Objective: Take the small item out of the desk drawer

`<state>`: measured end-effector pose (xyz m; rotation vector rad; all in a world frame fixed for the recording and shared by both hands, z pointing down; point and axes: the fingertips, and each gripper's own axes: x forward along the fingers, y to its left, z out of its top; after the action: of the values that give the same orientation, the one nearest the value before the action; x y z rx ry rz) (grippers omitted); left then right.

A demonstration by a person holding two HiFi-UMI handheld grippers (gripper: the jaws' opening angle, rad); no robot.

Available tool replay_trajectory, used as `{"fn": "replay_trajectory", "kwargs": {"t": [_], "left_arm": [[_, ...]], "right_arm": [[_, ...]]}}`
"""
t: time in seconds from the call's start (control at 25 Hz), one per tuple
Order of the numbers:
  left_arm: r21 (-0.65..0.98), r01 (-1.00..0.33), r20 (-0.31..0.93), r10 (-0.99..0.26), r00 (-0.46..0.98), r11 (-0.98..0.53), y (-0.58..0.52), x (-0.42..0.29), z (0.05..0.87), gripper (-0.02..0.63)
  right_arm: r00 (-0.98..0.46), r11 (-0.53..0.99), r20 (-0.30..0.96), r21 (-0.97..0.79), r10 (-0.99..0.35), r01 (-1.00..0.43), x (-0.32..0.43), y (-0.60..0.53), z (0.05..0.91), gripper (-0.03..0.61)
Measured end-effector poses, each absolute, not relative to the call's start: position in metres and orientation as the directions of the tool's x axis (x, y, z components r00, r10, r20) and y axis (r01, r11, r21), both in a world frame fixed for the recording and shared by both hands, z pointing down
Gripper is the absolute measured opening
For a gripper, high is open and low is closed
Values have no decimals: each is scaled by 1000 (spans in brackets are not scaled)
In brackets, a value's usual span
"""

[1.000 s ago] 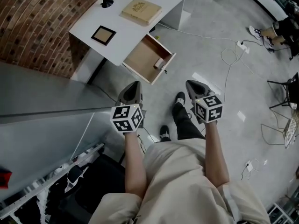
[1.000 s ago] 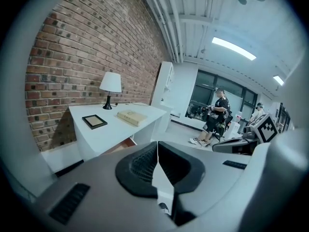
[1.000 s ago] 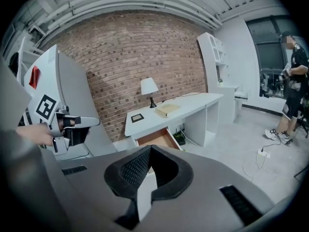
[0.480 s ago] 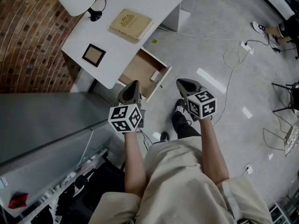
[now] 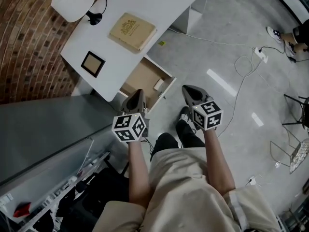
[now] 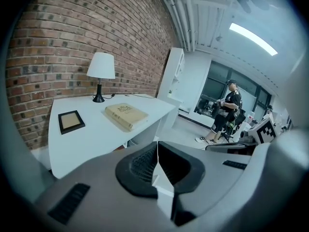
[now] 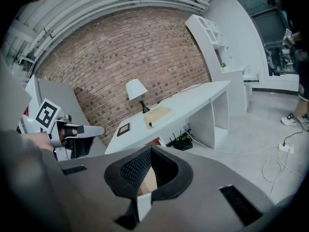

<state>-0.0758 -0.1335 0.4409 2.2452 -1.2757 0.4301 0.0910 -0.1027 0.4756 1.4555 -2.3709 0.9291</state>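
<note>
Red-brown brick wall (image 5: 29,37) fills the head view from 9 to 11 o'clock. A white desk (image 5: 164,1) runs along it toward 12 o'clock, bearing a white lamp (image 5: 73,2), a tan book (image 5: 132,31) and a small black frame (image 5: 92,64). Under the desk edge, a wooden drawer (image 5: 140,79) stands pulled open near the centre. The small item (image 5: 158,84), pale and blocky, lies inside at the drawer's 3 o'clock side, close to the front panel. The left gripper (image 5: 139,93) hovers at the drawer's 6 o'clock corner. The right gripper (image 5: 187,89) hangs at 3 o'clock of the item, over the floor. Neither touches the item. Polished grey floor (image 5: 217,42) spreads from 12 to 5 o'clock, crossed by white cables (image 5: 241,64) and patches of reflected light. A grey cabinet top (image 5: 43,124) sits at 8 o'clock.

Left gripper view: the jaws are pressed together with nothing between them. The desk top spans 9 to 12 o'clock with lamp, frame and book, and brick rises behind. A white shelf unit (image 6: 175,76) stands just past 12 o'clock. A person (image 6: 228,111) is far off at 3 o'clock, by dark windows.

Right gripper view: these jaws also meet at the tips, holding nothing. The desk stretches across the centre with brick behind. The left gripper shows at 9 o'clock, floor and cables at 4 o'clock.
</note>
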Motion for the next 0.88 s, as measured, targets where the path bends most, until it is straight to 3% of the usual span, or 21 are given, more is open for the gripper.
{"fn": "replay_trajectory", "kwargs": {"t": [0.88], "left_arm": [[268, -871, 651, -588, 479, -413, -123, -81, 537, 20]], "right_arm": [[-581, 391, 550, -432, -599, -812, 57, -113, 523, 20]]}}
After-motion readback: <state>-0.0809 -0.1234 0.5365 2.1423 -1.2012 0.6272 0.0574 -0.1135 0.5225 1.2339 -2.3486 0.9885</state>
